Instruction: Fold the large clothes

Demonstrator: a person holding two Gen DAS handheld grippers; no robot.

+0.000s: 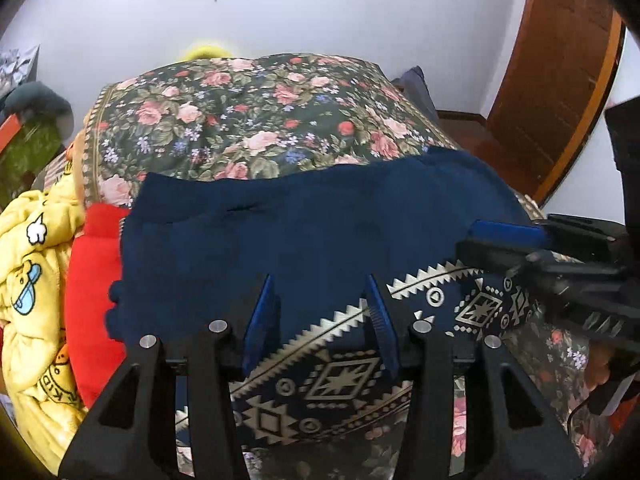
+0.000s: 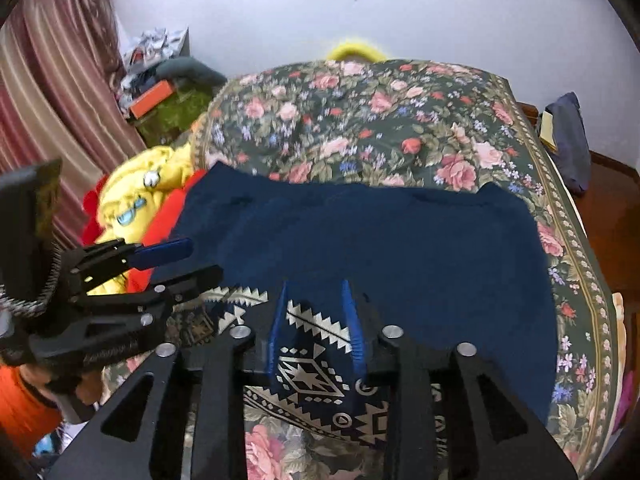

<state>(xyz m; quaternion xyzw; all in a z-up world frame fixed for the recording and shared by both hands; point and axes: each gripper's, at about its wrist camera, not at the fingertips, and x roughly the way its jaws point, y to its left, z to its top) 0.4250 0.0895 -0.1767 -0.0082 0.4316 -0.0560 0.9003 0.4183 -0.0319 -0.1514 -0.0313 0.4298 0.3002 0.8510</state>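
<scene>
A bed (image 1: 256, 120) with a floral cover fills both wrist views. At its left edge lies a heap of clothes: a yellow garment (image 1: 36, 280) with cartoon prints, and a red one (image 1: 94, 292) just beside it.

A navy garment (image 1: 320, 232) lies spread flat across the near half of the bed, touching the red one on the left. Its near hem carries a white geometric band (image 1: 340, 376).

The left gripper (image 1: 320, 312) hangs over that band, near the hem's left part. Its blue-padded jaws stand partly open, with the cloth lying flat below the gap and nothing pinched. The pads do not press on the fabric.

In the right wrist view, the right gripper (image 2: 316, 320) hangs over the same band further right. Its jaws are open more narrowly, with the patterned cloth showing between the pads, not clamped. Whether the tips touch the cloth cannot be told.

Each gripper appears side-on in the other's view, jaws parted. An orange sleeve (image 2: 20, 404) shows at that view's lower left.
</scene>
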